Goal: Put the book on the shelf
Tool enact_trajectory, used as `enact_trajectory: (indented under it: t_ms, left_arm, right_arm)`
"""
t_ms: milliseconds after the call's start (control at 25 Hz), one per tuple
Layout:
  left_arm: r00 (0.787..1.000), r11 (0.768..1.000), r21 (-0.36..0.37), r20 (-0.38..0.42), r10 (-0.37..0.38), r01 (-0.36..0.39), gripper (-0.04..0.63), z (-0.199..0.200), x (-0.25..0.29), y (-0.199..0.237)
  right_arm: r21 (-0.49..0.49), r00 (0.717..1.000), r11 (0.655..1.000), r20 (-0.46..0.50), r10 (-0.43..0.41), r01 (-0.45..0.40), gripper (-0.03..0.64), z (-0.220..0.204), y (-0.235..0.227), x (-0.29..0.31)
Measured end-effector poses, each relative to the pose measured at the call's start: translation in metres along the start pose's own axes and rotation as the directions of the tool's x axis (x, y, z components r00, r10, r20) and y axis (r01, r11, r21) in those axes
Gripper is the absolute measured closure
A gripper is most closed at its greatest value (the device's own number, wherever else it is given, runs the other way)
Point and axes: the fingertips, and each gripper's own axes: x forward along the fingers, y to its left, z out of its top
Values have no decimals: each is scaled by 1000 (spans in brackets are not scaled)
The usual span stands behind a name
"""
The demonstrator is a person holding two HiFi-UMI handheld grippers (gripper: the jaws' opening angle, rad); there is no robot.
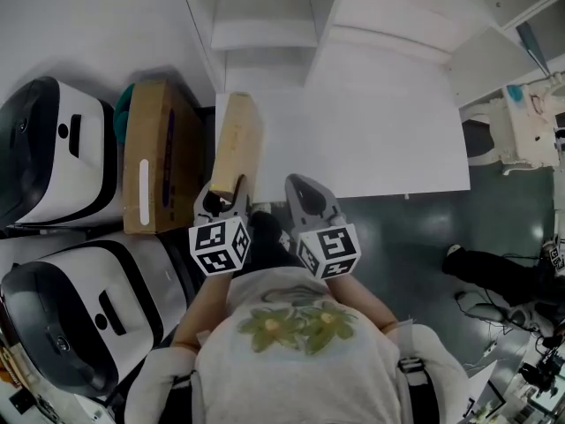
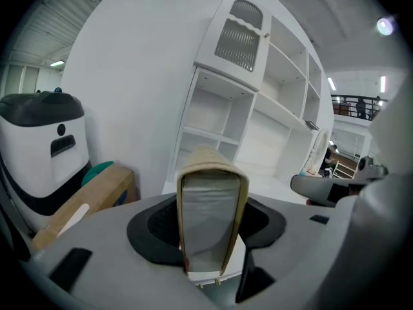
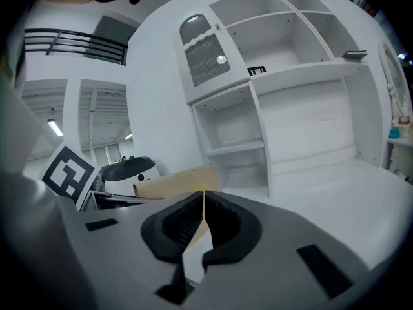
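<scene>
A thick book with a tan cover (image 1: 237, 143) stands on end in my left gripper (image 1: 224, 203), whose jaws are shut on its lower part. In the left gripper view the book (image 2: 210, 205) fills the gap between the jaws, page edges facing the camera. My right gripper (image 1: 306, 186) hangs just to the right of it, shut and empty; its jaws (image 3: 204, 202) meet with nothing between them, and the book (image 3: 174, 182) shows behind them at the left. The white shelf unit (image 1: 265, 26) stands ahead, its compartments (image 3: 235, 131) bare.
A white platform (image 1: 371, 140) runs from the shelf toward me. To the left lie a cardboard box (image 1: 156, 153) and two white-and-black machines (image 1: 53, 148). Dark floor with cables and gear (image 1: 503, 281) is at the right.
</scene>
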Motion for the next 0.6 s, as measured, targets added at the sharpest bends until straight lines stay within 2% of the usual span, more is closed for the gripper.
enact_trajectory:
  t_ms: [280, 600]
  left_arm:
    - [1000, 1000, 9, 13, -10, 10, 359, 31, 39, 11]
    - [1000, 999, 41, -11, -8, 8, 359, 38, 81, 23]
  right_arm:
    - [-22, 999, 999, 29, -29, 30, 583, 33, -23, 43]
    - [-36, 999, 999, 41, -29, 30, 583, 51, -36, 81]
